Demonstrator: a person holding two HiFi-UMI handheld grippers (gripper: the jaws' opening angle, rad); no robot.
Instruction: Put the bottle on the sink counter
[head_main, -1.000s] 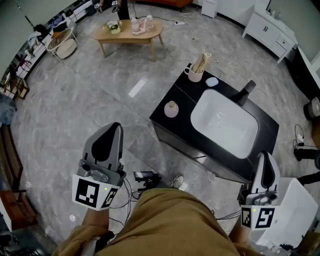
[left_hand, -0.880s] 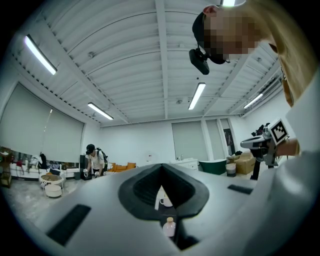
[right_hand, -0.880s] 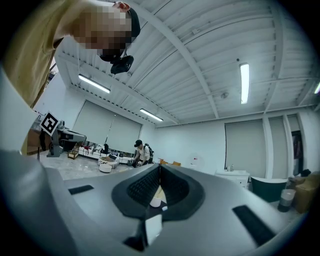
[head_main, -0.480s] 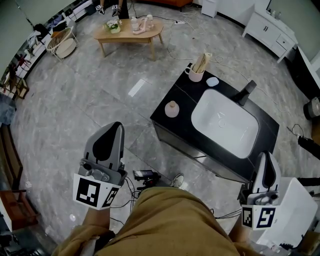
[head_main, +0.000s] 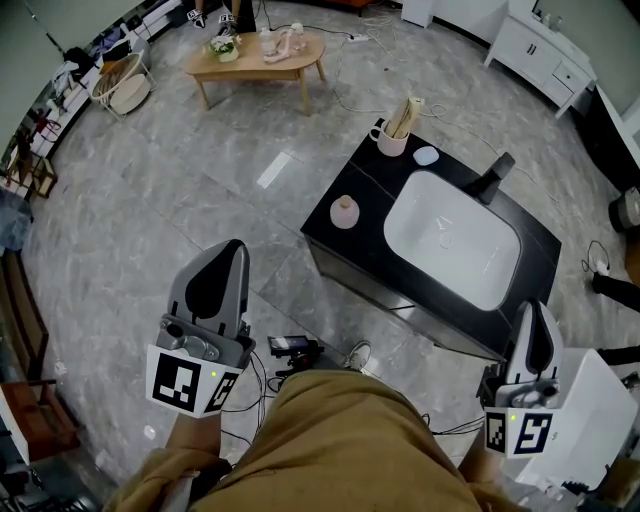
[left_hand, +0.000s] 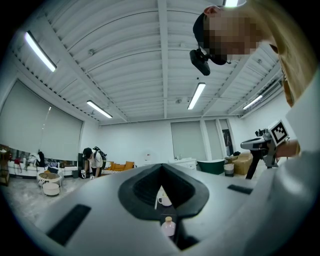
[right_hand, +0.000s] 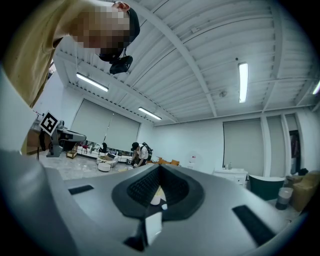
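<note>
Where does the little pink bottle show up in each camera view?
Head view: the pink bottle stands at the left end of the black counter, left of the basin.
Left gripper view: the bottle is bottom centre, seen through the slit between the jaws.
Right gripper view: not in it.
Shared landmark: the mug of sticks, seen in all three.

The tabletop (head_main: 372, 188) is glossy black and the basin (head_main: 450, 235) in it is white. The bottle (head_main: 344, 212) is pale pink with a tan cap, the mug (head_main: 390, 143) is cream, the small dish (head_main: 426, 156) is light blue, and the tap (head_main: 493, 178) is black. The floor (head_main: 150, 220) is grey with a marble pattern. The left gripper (head_main: 230, 255) and the right gripper (head_main: 532, 315) are grey with black inner faces, and each bears black-and-white square patterns. The person's clothing (head_main: 350, 440) is mustard brown.
</note>
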